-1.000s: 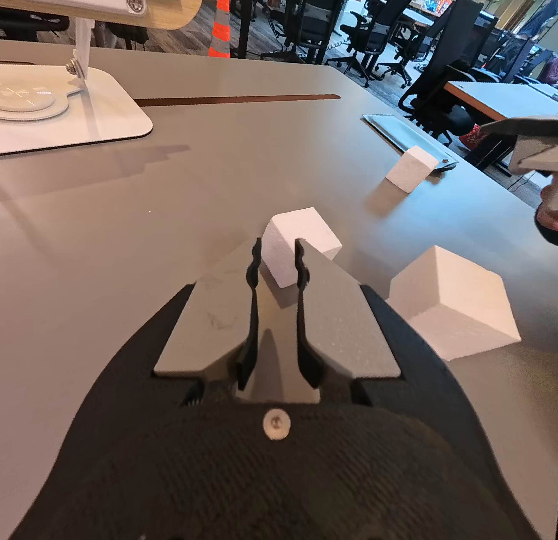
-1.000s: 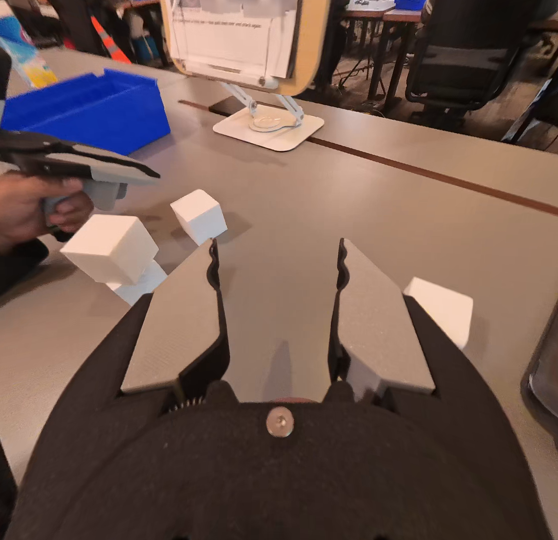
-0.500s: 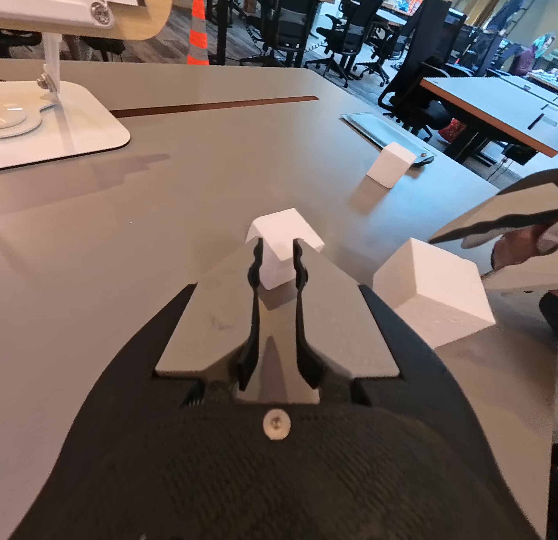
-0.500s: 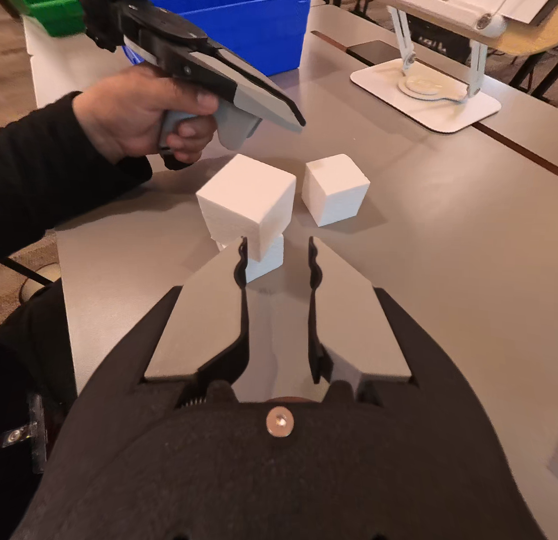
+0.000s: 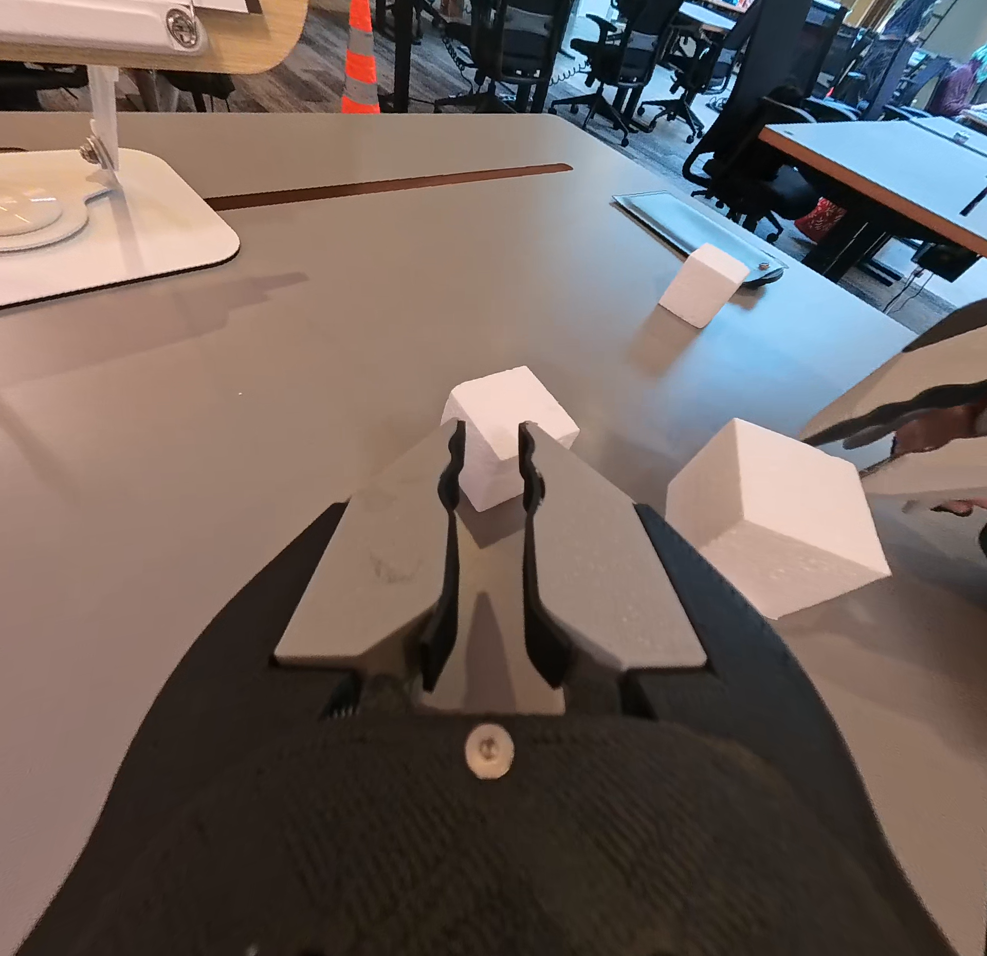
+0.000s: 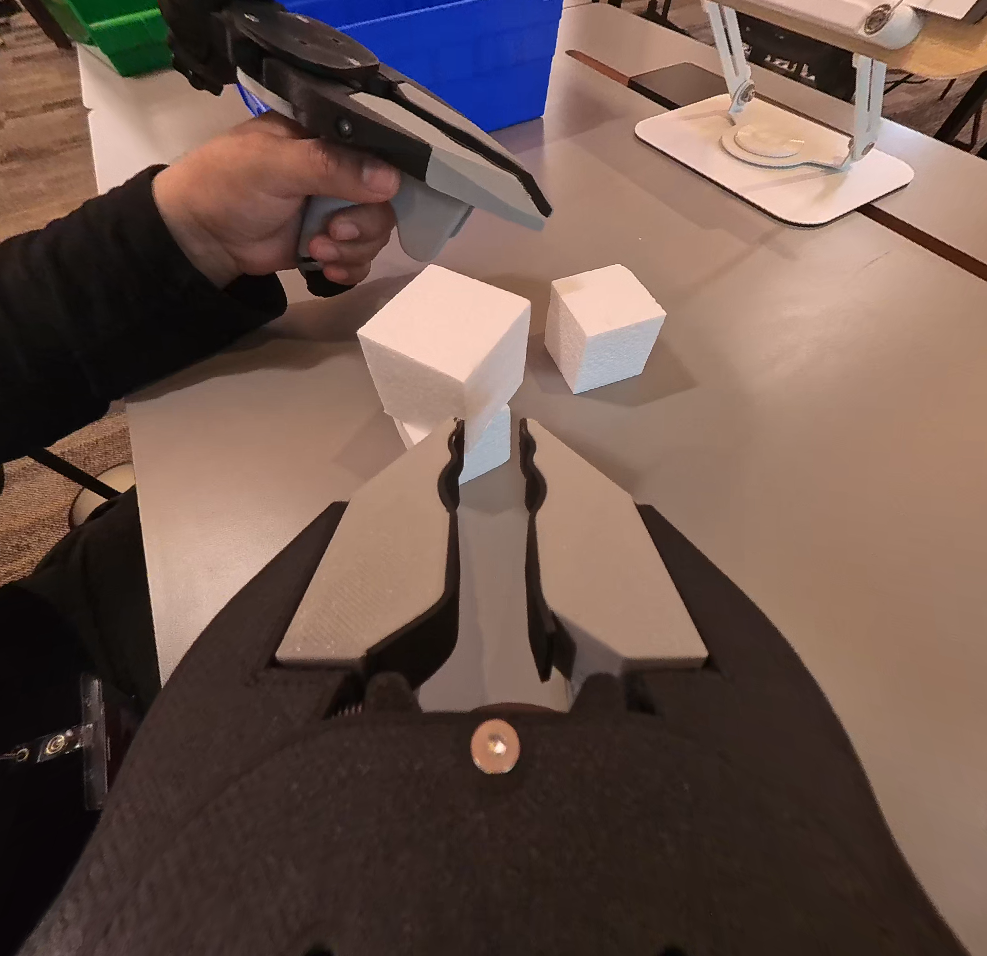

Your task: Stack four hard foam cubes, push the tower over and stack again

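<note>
Four white foam cubes are seen on the grey table. One cube [image 6: 446, 342] is stacked askew on another [image 6: 483, 444] at frame centre; a third [image 6: 603, 334] sits just right, and a fourth [image 5: 702, 284] lies well apart, upper right.

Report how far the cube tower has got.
Done: one cube sits on a lower cube, two high. In hand: nothing; the left gripper hovers above the stack, and the right gripper is empty. Left: the nearby cube and the far cube lie unstacked on the table.
</note>
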Tool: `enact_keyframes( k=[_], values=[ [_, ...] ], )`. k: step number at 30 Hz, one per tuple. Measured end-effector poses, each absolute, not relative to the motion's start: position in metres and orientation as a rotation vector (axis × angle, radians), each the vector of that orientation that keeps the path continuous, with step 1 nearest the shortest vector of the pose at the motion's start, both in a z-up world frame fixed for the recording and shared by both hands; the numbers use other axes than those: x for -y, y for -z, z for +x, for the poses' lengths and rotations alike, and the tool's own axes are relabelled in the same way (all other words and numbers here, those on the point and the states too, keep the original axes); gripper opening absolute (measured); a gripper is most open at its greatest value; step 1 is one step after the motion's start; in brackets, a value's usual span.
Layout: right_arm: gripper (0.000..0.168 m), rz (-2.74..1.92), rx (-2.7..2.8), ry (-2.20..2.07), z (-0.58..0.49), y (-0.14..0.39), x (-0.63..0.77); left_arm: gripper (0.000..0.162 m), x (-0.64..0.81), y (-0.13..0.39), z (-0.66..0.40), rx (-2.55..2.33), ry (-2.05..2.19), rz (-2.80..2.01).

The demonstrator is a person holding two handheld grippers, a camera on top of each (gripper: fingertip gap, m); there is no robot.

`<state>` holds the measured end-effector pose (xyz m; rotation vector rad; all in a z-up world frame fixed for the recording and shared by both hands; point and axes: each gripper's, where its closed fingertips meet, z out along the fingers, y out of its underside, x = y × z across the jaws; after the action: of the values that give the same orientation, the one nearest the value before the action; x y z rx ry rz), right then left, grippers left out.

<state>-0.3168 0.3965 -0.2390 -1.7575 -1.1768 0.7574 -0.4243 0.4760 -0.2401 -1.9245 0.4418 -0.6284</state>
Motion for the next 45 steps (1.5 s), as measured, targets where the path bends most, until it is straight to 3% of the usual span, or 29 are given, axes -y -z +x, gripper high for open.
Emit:
enact_keyframes(
  k=[13, 20, 26, 30, 36, 41, 43, 45],
  values=[
    [0.017, -1.746, 1.253, -0.777, -0.338, 0.240, -0.390, 0.018, -0.477, 0.243, -0.425, -0.439, 0.626, -1.937],
    [0.025, -1.741, 1.254, -0.754, -0.326, 0.238, -0.386, 0.018, -0.477, 0.243, -0.425, -0.439, 0.627, -1.940],
    [0.048, -1.809, 0.851, -0.356, -0.214, 0.219, -0.472, 0.018, -0.477, 0.242, -0.426, -0.427, 0.628, -1.935],
    [0.067, -1.937, 0.529, -0.137, -0.124, 0.239, -0.531, 0.018, -0.478, 0.243, -0.426, -0.425, 0.627, -1.937],
    [0.091, -2.024, 0.399, -0.120, -0.108, 0.270, -0.558, 0.018, -0.479, 0.246, -0.427, -0.424, 0.614, -1.949],
    [0.084, -2.114, 0.431, -0.079, -0.106, 0.293, -0.571, 0.018, -0.480, 0.249, -0.429, -0.425, 0.598, -1.960],
    [0.058, -2.149, 0.469, -0.115, -0.109, 0.301, -0.570, 0.018, -0.481, 0.252, -0.429, -0.425, 0.593, -1.970],
    [0.057, -2.140, 0.473, -0.134, -0.109, 0.298, -0.571, 0.018, -0.481, 0.252, -0.430, -0.421, 0.591, -1.971]
  ],
)
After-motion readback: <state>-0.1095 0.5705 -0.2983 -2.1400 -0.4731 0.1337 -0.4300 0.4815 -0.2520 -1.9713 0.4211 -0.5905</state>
